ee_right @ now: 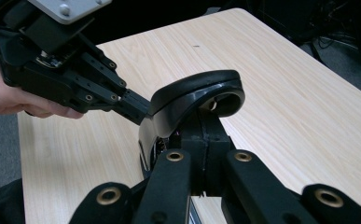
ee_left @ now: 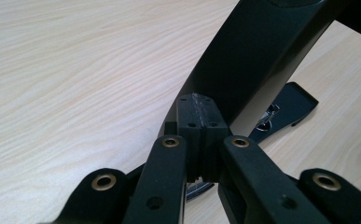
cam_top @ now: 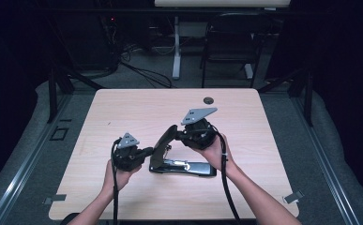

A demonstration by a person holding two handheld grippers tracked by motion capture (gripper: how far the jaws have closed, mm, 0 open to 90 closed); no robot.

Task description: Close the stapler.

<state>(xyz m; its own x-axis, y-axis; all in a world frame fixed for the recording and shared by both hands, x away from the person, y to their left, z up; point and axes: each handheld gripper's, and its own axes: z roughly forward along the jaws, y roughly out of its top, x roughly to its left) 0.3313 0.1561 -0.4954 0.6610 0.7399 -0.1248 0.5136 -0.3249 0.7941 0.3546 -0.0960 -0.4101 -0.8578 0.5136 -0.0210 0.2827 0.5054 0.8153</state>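
High view shows the person's left hand (cam_top: pixel 118 171) holding the left gripper (cam_top: pixel 147 152) low at the near left, its closed jaws pressed against the raised black lever arm (cam_top: pixel 162 143) of a large black stapler (cam_top: pixel 184 168), nothing between them. The right hand (cam_top: pixel 215 151) reaches from the right, tilting the right gripper (cam_top: pixel 178 135) toward that arm's upper end; in the right gripper view its jaws are shut on the arm's curved tip (ee_right: pixel 201 93). The stapler's base lies flat on the pale wooden table (cam_top: pixel 123 108). Beyond stand a dark chair (cam_top: pixel 230 42), a white desk leg (cam_top: pixel 176 47) and floor cables (cam_top: pixel 146 72).
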